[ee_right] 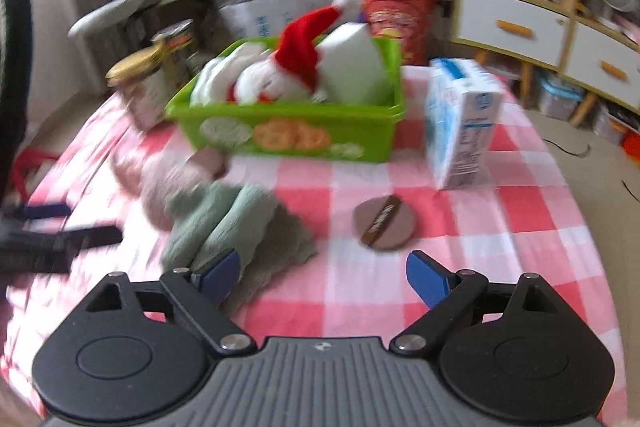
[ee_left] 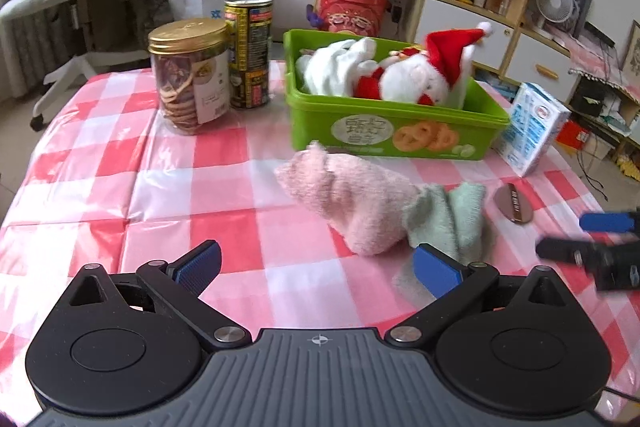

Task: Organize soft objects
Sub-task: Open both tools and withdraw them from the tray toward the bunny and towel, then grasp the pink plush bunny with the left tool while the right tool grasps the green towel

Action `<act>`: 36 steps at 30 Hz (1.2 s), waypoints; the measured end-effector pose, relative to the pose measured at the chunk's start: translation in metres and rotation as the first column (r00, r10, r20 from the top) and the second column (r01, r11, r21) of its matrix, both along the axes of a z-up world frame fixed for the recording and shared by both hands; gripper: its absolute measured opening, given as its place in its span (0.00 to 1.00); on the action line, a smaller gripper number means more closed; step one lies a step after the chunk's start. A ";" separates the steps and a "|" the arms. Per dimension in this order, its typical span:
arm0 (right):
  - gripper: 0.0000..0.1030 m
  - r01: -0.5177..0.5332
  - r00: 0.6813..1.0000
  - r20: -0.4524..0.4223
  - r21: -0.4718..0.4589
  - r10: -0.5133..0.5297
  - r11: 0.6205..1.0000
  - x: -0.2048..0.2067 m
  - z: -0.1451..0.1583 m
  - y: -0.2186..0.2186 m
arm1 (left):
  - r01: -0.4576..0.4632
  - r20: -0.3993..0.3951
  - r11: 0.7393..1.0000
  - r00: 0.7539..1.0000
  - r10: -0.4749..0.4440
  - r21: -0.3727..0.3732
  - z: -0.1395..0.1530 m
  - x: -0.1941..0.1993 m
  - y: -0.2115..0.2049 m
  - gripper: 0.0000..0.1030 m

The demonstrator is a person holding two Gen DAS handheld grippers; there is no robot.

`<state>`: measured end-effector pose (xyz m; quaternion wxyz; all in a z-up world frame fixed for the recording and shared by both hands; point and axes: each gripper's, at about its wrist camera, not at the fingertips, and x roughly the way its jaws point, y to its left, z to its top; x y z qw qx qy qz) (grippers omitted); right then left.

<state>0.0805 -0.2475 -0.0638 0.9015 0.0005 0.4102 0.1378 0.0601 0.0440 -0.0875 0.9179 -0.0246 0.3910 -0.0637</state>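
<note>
A pink fuzzy cloth and a pale green cloth lie together on the checked tablecloth in front of a green bin. The bin holds a Santa plush and a white soft toy. My left gripper is open and empty, just short of the cloths. My right gripper is open and empty; its left finger is next to the green cloth. The pink cloth, the bin and the Santa show blurred in the right wrist view.
A cookie jar and a tall can stand left of the bin. A milk carton stands right of it, with a brown round puff on the cloth nearby. Chair, shelves and clutter lie beyond the table.
</note>
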 end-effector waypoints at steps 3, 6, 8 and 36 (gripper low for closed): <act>0.73 -0.072 0.997 -0.014 0.029 0.072 0.997 -0.004 -0.006 0.010 | -0.021 0.002 1.000 1.000 0.021 -0.019 -0.002 0.005 0.009 0.95; 0.73 -0.111 0.993 -0.032 0.083 0.114 0.990 -0.004 -0.009 0.021 | -0.045 -0.001 0.998 0.999 0.045 -0.042 -0.003 0.010 0.015 0.95; 0.73 -0.127 0.990 -0.051 0.108 0.133 0.986 -0.002 -0.013 0.033 | -0.059 -0.004 0.997 0.998 0.059 -0.058 -0.002 0.012 0.019 0.95; 0.40 -0.060 0.985 -0.150 0.158 0.084 0.986 0.016 -0.015 0.001 | -0.121 -0.054 0.959 0.992 0.111 -0.255 -0.002 0.026 0.007 0.92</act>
